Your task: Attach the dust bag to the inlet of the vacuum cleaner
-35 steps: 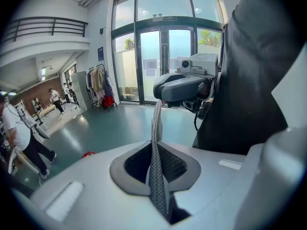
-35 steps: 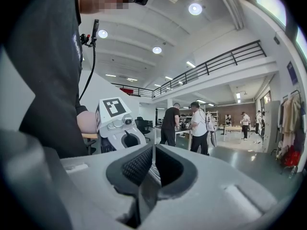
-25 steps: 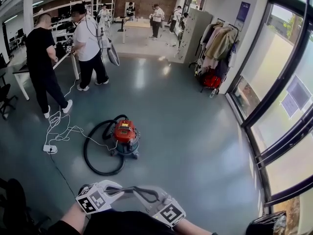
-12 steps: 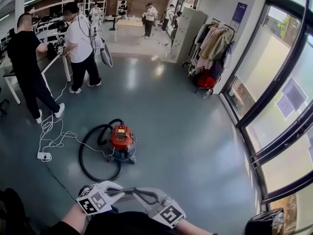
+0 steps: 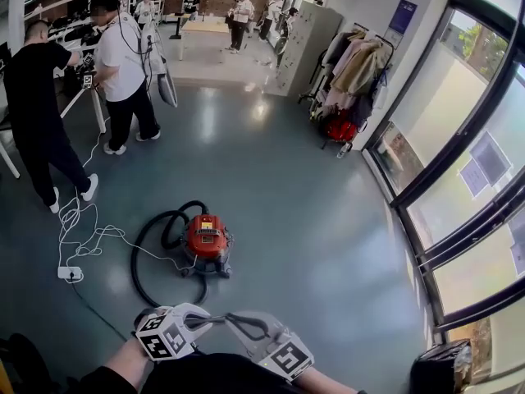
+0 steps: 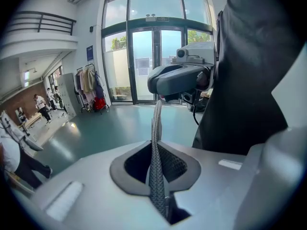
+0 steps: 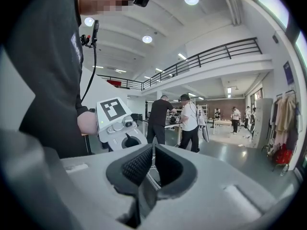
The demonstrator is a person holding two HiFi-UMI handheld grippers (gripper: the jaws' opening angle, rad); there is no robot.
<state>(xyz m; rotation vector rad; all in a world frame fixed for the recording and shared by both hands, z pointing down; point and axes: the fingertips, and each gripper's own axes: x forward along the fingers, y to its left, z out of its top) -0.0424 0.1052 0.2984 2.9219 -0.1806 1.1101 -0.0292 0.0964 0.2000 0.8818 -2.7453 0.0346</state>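
Teal floor (image 5: 320,220): red vac (image 5: 207,238) upright, hose (image 5: 134,261) looped left; dust bag (image 5: 244,333) held crosswise.

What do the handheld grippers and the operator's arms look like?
Both alike: left gripper and right gripper have pale grey moulded bodies, black cross-hatched fingers, and a white cube with black square markers. Operator wears a dark short-sleeved top.

Coat rack (image 5: 358,62) above red bag (image 5: 339,128)

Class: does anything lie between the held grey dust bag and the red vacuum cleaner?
Only the black hose looped on the floor, its near bend lying between the grey dust bag and the red vacuum cleaner; nothing else visible.
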